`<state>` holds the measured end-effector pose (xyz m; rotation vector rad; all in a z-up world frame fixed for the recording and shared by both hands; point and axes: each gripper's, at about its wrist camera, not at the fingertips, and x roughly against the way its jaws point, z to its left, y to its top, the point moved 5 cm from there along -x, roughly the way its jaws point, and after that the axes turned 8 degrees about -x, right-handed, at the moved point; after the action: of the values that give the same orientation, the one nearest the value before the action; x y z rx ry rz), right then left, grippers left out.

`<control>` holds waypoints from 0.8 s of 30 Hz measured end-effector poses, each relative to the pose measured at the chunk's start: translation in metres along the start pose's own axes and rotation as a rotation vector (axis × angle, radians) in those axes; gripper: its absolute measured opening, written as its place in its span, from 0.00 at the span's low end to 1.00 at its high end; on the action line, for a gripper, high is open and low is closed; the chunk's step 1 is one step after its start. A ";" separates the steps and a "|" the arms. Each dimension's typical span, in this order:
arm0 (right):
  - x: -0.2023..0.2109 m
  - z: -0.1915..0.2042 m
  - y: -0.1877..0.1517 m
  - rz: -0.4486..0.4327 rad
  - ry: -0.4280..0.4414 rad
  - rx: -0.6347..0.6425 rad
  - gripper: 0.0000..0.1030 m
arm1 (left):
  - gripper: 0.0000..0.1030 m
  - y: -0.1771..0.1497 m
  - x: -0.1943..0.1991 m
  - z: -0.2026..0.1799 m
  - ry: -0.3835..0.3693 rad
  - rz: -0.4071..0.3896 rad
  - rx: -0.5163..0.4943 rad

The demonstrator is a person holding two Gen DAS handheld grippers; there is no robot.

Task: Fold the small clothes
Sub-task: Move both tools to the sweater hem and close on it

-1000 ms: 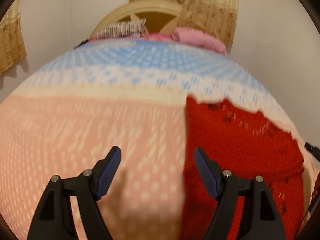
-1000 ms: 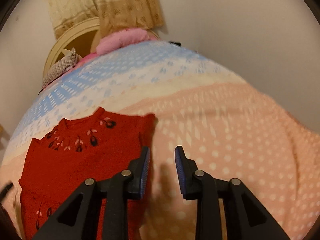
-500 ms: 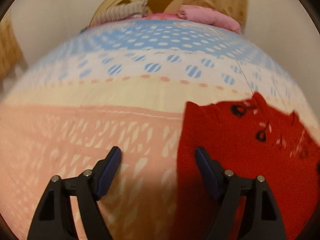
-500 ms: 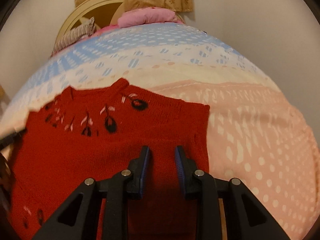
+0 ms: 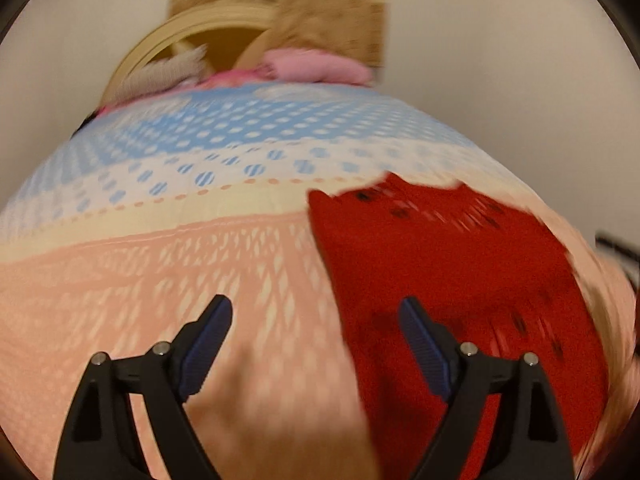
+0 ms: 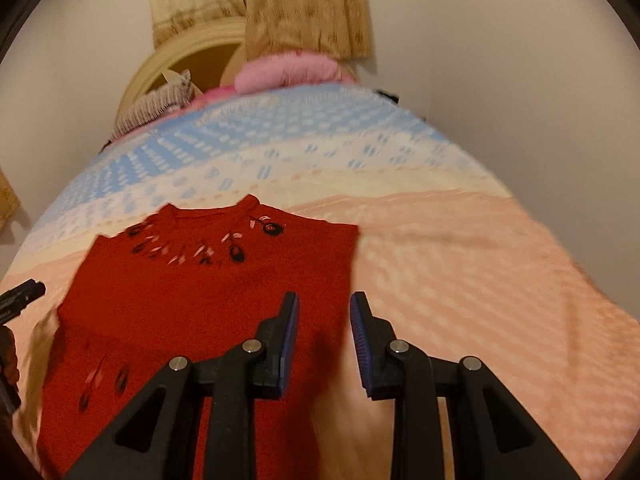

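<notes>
A small red knit top (image 6: 200, 300) with dark flower embroidery at the neckline lies flat on the bedspread (image 6: 480, 280). It also shows in the left wrist view (image 5: 440, 260), blurred. My left gripper (image 5: 316, 332) is wide open and empty above the spread, its right finger over the top's left edge. My right gripper (image 6: 324, 320) is open with a narrow gap and empty, above the top's right edge. The other gripper's tip (image 6: 20, 296) shows at the left edge of the right wrist view.
The spread has peach, cream and blue bands. A pink pillow (image 6: 288, 70) and a striped cloth (image 6: 152, 106) lie by the cream headboard (image 6: 176, 52). Beige curtains (image 6: 280, 0) hang behind. White walls close in on both sides.
Both grippers swung over the bed and pulled back a little. The red top now sits further from both cameras. The jaws kept their openings.
</notes>
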<state>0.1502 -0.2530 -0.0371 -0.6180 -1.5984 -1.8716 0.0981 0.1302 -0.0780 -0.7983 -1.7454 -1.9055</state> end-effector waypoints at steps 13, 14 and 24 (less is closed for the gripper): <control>0.158 -0.020 -0.135 0.131 0.154 0.044 0.43 | 0.86 -0.105 0.099 -0.072 -0.275 0.014 -0.098; 0.159 -0.021 -0.149 0.154 0.176 0.033 0.44 | 0.86 -0.107 0.100 -0.076 -0.279 0.012 -0.095; 0.128 -0.005 -0.242 0.346 0.253 -0.008 0.44 | 0.92 -0.096 0.102 -0.111 -0.418 0.006 -0.008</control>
<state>-0.1097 -0.2515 -0.1216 -0.5914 -1.2352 -1.6267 -0.0540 0.0376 -0.0852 -1.2772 -1.9644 -1.8369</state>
